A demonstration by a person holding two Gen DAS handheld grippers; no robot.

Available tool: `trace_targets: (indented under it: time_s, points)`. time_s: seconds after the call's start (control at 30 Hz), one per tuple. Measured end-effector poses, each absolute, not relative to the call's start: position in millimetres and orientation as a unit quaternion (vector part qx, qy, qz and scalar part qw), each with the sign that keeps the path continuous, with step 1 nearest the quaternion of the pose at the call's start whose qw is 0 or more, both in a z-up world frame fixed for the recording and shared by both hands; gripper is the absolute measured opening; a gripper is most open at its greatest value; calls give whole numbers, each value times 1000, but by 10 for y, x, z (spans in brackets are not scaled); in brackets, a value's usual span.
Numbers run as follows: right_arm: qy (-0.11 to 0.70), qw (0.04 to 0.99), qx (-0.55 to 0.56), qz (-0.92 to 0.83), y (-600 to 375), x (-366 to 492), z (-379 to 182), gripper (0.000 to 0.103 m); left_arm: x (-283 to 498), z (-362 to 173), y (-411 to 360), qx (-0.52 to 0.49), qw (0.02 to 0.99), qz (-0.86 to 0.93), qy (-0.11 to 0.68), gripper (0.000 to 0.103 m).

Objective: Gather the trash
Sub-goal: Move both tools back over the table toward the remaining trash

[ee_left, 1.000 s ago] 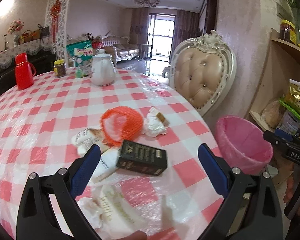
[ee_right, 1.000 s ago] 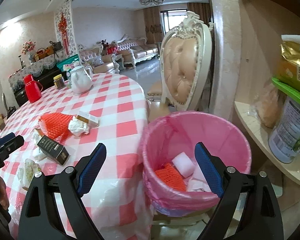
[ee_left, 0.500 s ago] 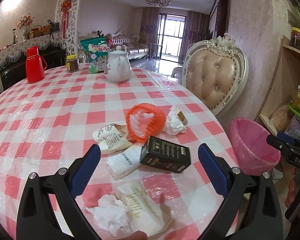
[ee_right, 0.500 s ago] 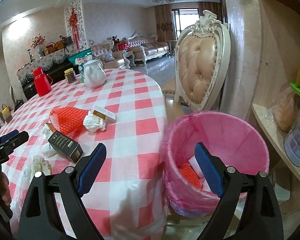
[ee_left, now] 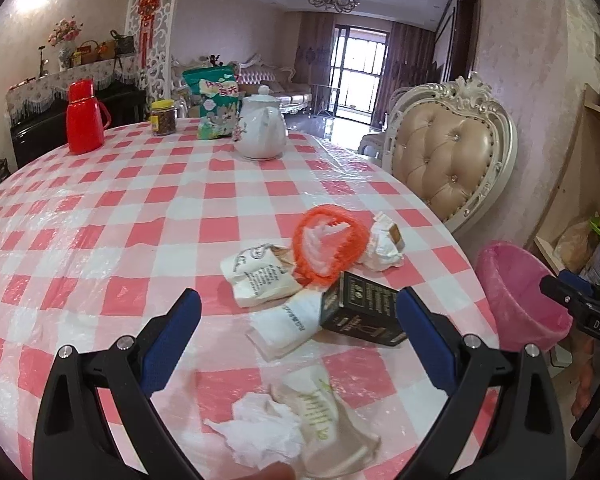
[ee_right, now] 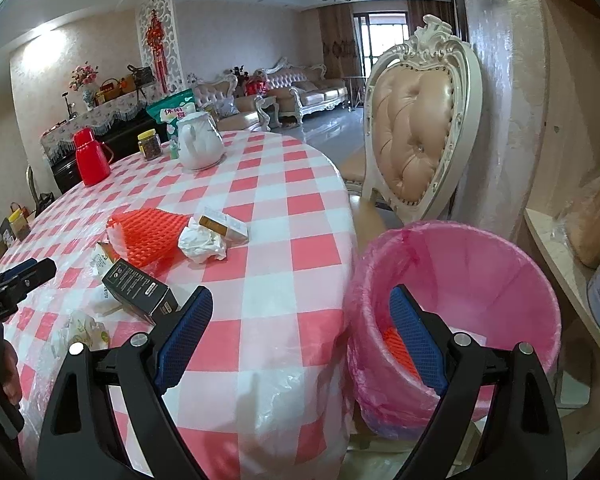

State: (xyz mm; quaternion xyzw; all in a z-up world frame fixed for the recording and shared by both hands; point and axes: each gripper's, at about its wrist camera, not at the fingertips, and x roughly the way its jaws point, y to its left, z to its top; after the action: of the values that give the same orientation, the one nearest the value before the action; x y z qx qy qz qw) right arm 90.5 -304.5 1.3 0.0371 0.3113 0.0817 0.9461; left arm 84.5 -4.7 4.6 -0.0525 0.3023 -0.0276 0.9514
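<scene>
1. The left gripper (ee_left: 298, 326) hangs above the near part of a round table covered in a pink-and-white checked plastic cloth (ee_left: 100, 216); its blue-padded jaws are spread wide and hold nothing.
2. Between those jaws in the left wrist view lie a black rectangular carton with gold print (ee_left: 362, 314) and a flat white paper packet (ee_left: 284, 326) touching its left end.
3. Just beyond them sits an orange foam mesh fruit sleeve (ee_left: 330, 242), with a crumpled white printed bag (ee_left: 260, 278) on its left and a crumpled white tissue (ee_left: 382, 246) on its right, a small box touching that tissue.
4. Nearest the camera lie a crumpled white tissue wad (ee_left: 262, 430) and a clear wrapper with green lettering (ee_left: 326, 420), touching each other.
5. The right gripper (ee_right: 300, 336) hovers off the table's right edge, its jaws parted wide and empty; its right finger overlaps the near rim of a round bin lined with a pink plastic bag (ee_right: 512, 272).
6. Inside the bin an orange mesh piece (ee_right: 396, 346) shows beside that finger.
7. At the far side of the table stand a white ceramic teapot (ee_left: 260, 130), a red thermos jug (ee_left: 84, 116), a yellow-lidded glass jar (ee_left: 163, 118) and a green snack bag (ee_left: 216, 104).
8. A cream tufted chair with a carved white frame (ee_left: 452, 160) stands far right, beyond the bin.
</scene>
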Motion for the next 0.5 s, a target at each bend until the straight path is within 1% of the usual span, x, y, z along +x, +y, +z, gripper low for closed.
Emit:
trace_targets:
  time_s: [0.3,0.5]
  points:
    - [316,944,34,93,-2950,952,-26,85,823,26,82,-59,949,-18,308,95]
    - [318,942,35,99,-2908,942,-44,85,726,-149,157,-62,941,-8,333,95]
